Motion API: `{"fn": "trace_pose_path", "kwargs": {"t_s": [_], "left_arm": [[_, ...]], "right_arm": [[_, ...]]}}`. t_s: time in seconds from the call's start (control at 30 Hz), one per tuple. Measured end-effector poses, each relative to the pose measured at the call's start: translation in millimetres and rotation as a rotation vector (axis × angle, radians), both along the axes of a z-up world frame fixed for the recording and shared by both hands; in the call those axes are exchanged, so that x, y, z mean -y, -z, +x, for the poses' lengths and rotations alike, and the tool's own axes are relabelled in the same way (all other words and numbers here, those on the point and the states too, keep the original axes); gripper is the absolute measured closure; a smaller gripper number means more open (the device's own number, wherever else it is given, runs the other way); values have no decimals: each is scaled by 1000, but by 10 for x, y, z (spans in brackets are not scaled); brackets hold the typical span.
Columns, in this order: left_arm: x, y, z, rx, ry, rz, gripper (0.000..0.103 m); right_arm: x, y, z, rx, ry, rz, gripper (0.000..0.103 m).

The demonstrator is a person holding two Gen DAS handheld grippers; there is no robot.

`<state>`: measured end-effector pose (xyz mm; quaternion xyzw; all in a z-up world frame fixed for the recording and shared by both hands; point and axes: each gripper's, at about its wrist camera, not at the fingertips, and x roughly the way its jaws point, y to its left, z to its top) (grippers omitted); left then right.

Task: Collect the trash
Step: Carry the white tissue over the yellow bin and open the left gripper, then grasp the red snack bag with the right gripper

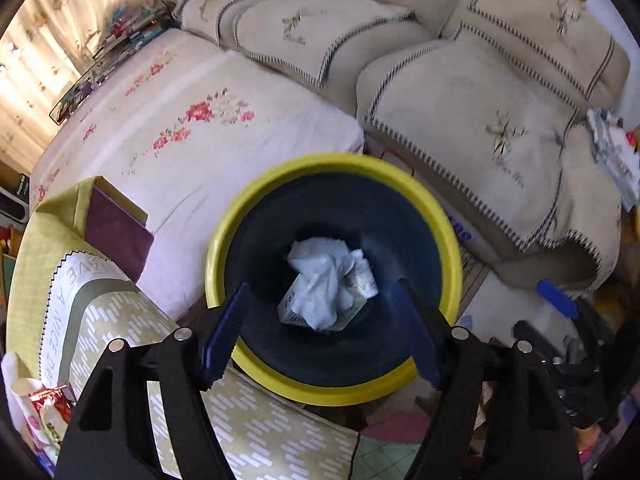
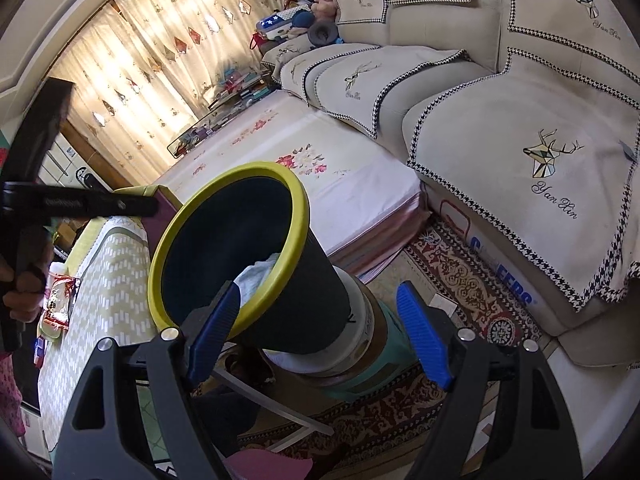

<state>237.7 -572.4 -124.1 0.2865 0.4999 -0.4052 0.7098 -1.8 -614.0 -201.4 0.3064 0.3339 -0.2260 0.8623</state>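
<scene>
A dark trash bin with a yellow rim (image 1: 334, 394) stands right below my left gripper (image 1: 324, 332), which is open and empty above its mouth. Inside lie a crumpled white tissue (image 1: 320, 280), a small white bottle (image 1: 362, 274) and a green-white carton (image 1: 290, 306). In the right wrist view the same bin (image 2: 296, 300) stands on a teal and white stool (image 2: 384, 364), with the tissue (image 2: 254, 280) showing past the rim. My right gripper (image 2: 320, 340) is open and empty, beside the bin's outer wall.
A table with a green patterned cloth (image 1: 256, 420) lies to the left, with snack wrappers (image 1: 50, 404) at its edge. A floral-covered mattress (image 1: 200, 120) and beige sofa (image 1: 480, 128) lie behind. More wrappers (image 1: 612, 152) lie on the sofa arm. A patterned rug (image 2: 460, 280) covers the floor.
</scene>
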Motion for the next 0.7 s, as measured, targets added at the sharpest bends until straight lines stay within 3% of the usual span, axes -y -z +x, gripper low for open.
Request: {"fn": "trace_pose_path", "kwargs": {"t_s": [0.3, 0.47, 0.7], "left_arm": [[-1047, -729, -208, 117, -72, -258, 18], [-2200, -1009, -346, 188, -207, -404, 12], [-3929, -1091, -376, 388, -499, -400, 10]], "right_arm": [[-197, -3, 153, -15, -62, -3, 24], [-505, -57, 425, -30, -161, -25, 24], [-1218, -232, 988, -55, -350, -90, 24]]}}
